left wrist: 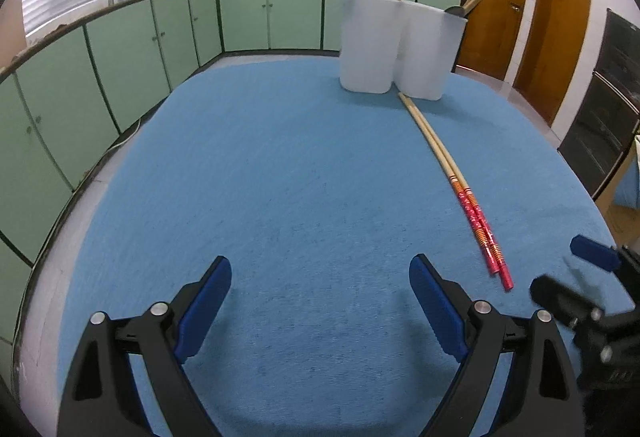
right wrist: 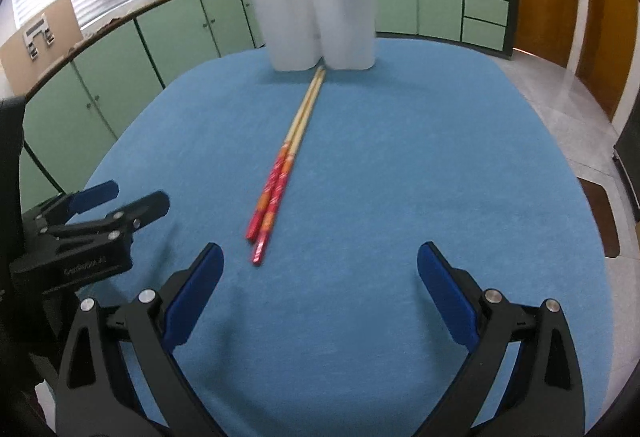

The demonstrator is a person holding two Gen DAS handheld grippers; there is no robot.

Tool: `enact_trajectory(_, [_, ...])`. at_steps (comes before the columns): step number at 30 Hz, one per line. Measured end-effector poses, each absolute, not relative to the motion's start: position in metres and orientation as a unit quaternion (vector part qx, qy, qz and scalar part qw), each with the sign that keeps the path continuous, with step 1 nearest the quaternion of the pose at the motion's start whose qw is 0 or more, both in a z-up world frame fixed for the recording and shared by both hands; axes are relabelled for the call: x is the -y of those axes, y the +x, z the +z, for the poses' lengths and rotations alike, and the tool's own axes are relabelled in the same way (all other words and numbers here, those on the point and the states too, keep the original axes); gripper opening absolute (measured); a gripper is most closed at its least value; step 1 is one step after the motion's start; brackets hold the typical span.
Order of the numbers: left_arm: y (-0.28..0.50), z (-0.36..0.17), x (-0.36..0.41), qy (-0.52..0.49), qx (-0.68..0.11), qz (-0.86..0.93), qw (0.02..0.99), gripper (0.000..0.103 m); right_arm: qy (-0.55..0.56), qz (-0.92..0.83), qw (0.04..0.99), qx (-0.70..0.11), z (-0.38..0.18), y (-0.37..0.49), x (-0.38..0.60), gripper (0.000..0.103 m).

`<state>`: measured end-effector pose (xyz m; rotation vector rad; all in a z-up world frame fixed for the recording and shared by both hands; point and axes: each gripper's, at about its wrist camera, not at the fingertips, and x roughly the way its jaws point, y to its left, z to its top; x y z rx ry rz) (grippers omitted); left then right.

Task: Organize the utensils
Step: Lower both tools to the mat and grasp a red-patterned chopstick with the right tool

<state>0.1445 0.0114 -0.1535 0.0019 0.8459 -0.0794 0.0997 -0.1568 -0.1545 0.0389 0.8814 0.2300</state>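
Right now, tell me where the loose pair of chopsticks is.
The pair of chopsticks lies flat on the blue tablecloth, tips almost at the base of the white utensil holder, red ends toward the open right gripper.

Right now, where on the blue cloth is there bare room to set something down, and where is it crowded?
Free: the wide cloth left of the chopsticks, from the left gripper up to the holder; also the stretch right of the chopsticks, ahead of the right gripper. Crowded: the strip where the chopstick tips meet the holder's base.
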Motion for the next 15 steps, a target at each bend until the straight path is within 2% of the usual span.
enact_trajectory(3, [0.145, -0.154, -0.013, -0.002, -0.412, -0.037, 0.910, 0.089, 0.011, 0.115, 0.896, -0.429, -0.155, 0.100, 0.149, 0.081])
enact_trajectory(7, [0.147, -0.156, -0.012, -0.001, -0.416, -0.036, 0.909, 0.089, -0.001, 0.114, 0.893, -0.435, -0.157, 0.102, 0.143, 0.074])
enact_trajectory(9, [0.148, -0.157, -0.011, -0.001, -0.417, -0.035, 0.908, 0.089, -0.005, 0.113, 0.892, -0.438, -0.158, 0.103, 0.141, 0.066])
enact_trajectory(13, [0.150, -0.158, -0.011, -0.002, -0.421, -0.034, 0.906, 0.089, -0.017, 0.110, 0.892, -0.439, -0.158, 0.105, 0.138, 0.056])
enact_trajectory(15, [0.151, -0.159, -0.011, -0.002, -0.423, -0.033, 0.906, 0.089, -0.024, 0.104, 0.892, -0.439, -0.158, 0.106, 0.137, 0.047])
